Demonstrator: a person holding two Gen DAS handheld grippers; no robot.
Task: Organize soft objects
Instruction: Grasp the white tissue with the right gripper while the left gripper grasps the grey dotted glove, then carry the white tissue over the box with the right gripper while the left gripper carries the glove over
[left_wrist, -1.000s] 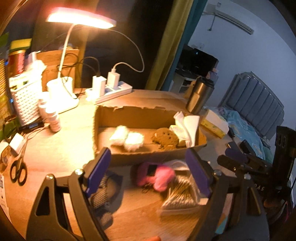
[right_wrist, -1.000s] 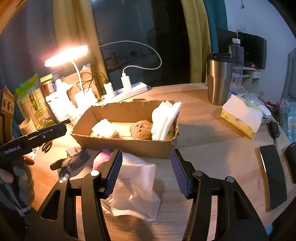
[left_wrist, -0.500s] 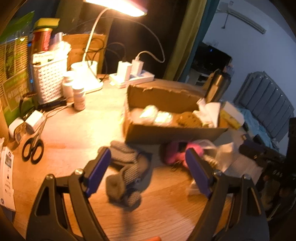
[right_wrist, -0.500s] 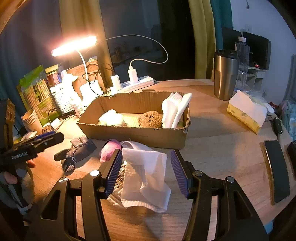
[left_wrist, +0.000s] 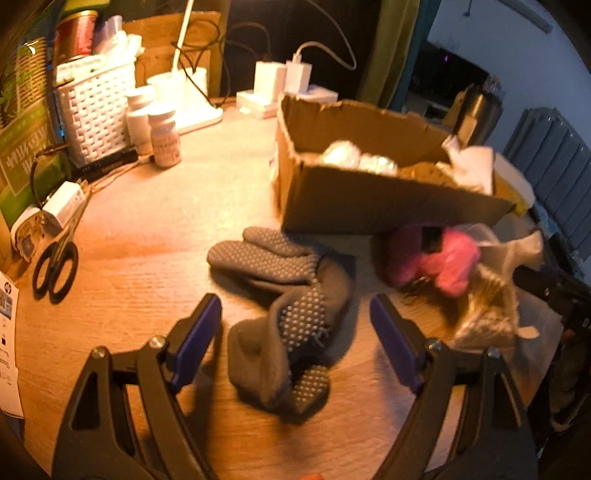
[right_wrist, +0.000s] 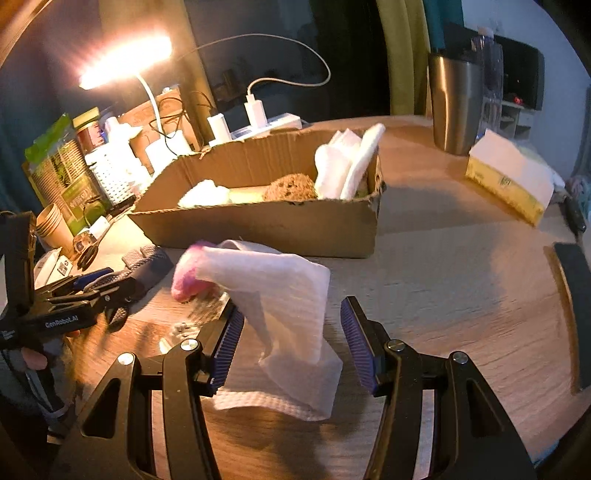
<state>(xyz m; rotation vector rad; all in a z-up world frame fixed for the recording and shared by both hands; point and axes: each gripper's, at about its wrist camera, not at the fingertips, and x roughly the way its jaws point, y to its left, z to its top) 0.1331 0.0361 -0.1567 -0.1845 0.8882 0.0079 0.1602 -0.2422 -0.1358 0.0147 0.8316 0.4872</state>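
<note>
Since the earlier frames, left gripper (left_wrist: 295, 326) has swung from the pink item to the grey gloves; right gripper (right_wrist: 291, 341) has closed in on the tissue.

- Cardboard box (right_wrist: 258, 225): torn rim, already holds soft pieces.
- White tissue (right_wrist: 284, 295): thin, crumpled, between spread right jaws, ungripped.
- Dotted-grip gloves (left_wrist: 291, 295): limp knit, between spread left jaws.
- Pink fluffy item (left_wrist: 443, 258): beside box.

Step, judged: pre-grasp. Next: descend, pinch, lift into box.

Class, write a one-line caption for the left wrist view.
Open left gripper poised over grey dotted gloves before the cardboard box.
</note>
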